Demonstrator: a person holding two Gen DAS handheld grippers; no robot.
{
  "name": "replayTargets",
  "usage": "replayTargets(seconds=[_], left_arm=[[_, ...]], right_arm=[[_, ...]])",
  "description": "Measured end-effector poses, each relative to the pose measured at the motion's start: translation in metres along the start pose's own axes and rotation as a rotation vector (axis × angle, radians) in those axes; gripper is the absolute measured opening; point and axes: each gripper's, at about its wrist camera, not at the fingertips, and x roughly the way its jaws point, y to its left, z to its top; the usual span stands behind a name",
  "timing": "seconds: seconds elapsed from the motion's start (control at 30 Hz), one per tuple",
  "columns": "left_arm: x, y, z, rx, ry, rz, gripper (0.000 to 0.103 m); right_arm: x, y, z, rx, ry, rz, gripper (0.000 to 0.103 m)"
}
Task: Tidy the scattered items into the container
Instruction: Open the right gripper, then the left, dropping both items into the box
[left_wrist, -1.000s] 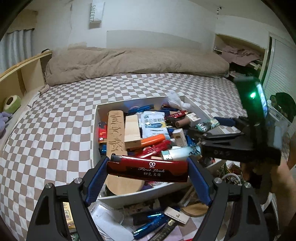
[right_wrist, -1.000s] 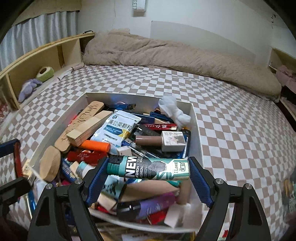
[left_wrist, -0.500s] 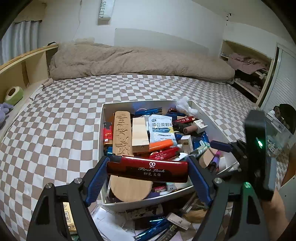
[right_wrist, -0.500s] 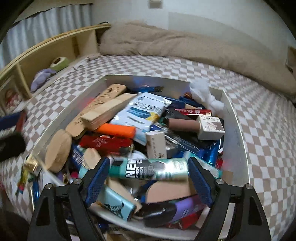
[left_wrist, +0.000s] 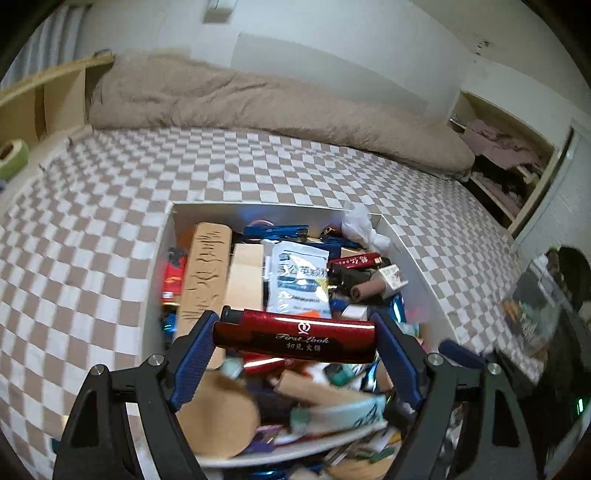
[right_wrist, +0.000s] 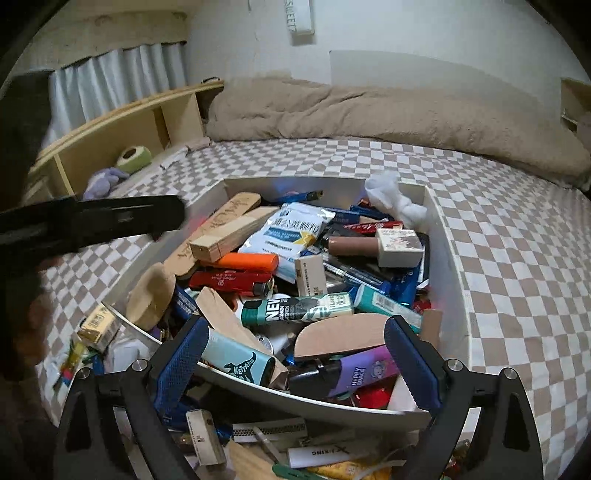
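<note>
A: Left gripper (left_wrist: 295, 341) has the red lighter (left_wrist: 293, 340) pinched crosswise, one blue pad on each end, hanging over the near half of the white container (left_wrist: 406, 242).

B: And the right gripper (right_wrist: 297, 363)?

A: Spread wide, nothing between the pads. Its jaws have just been opening, and the teal-and-silver lighter (right_wrist: 297, 311) lies loose on the heap just ahead of its fingertips.

B: Room to move in there?

A: Not much. The container is piled to the rim. Ahead of the left gripper sit a carved wooden board (left_wrist: 205, 273) and a white sachet (left_wrist: 299, 280). A crumpled white tissue (right_wrist: 393, 201) rides the far right corner.

B: Edges?

A: The near wall curves right under the right gripper's fingers, with a purple tube (right_wrist: 364, 373) and a pale blue dinosaur lighter (right_wrist: 238, 360) pressed against its inside. Below that wall, more bits lie on the checked bedspread (right_wrist: 517, 266), among them a white stick (right_wrist: 325, 452).

B: Open ground?

A: Right of the container, bare bedspread. To the left, the other gripper's dark body (right_wrist: 92, 221) crosses the view.
</note>
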Motion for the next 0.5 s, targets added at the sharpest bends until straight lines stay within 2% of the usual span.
replayTargets(seconds=[0.17,0.3,0.5], left_arm=[[0.031,-0.014,0.011,-0.011,0.047,-0.010,0.084],[0.046,-0.023,0.017,0.017,0.066,0.019,0.084],[0.055,-0.020,0.026,-0.018,0.038,0.082,0.084]], right_arm=[[-0.010,-0.003,-0.001,-0.011,-0.020,0.013,0.096],[-0.014,-0.009,-0.002,-0.009,-0.031,0.008,0.096],[-0.013,-0.021,-0.001,0.034,-0.034,0.023,0.096]])
